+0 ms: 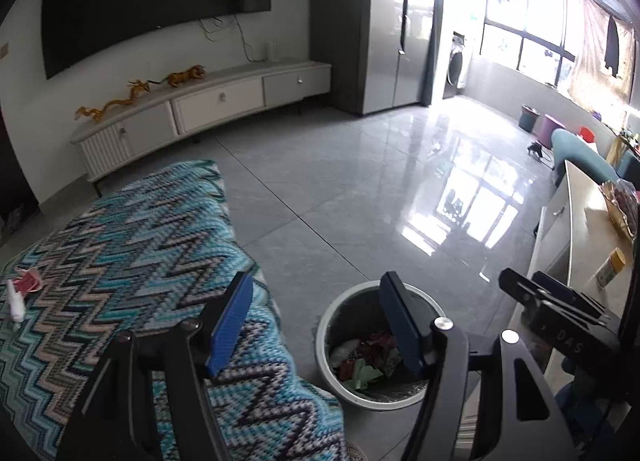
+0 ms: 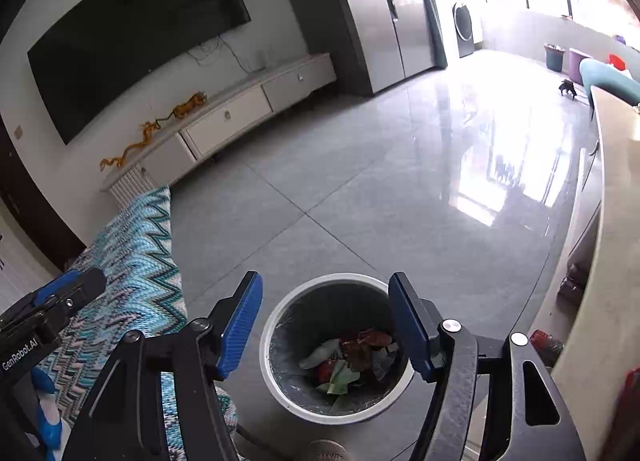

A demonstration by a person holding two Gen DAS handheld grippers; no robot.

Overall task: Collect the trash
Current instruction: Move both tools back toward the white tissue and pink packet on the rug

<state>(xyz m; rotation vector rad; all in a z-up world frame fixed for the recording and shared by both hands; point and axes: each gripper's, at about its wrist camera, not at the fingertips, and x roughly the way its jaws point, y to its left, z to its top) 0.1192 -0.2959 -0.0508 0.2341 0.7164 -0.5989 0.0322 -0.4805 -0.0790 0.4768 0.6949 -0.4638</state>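
A round grey trash bin stands on the tiled floor with crumpled wrappers inside. My left gripper is open and empty, held over the edge of the zigzag blanket and the bin. My right gripper is open and empty, directly above the bin; it also shows at the right of the left wrist view. A red wrapper and a white piece lie on the blanket at the far left.
A TV cabinet stands along the far wall under a wall TV. A pale counter runs along the right with a yellow box on it. A red packet lies by the counter's foot.
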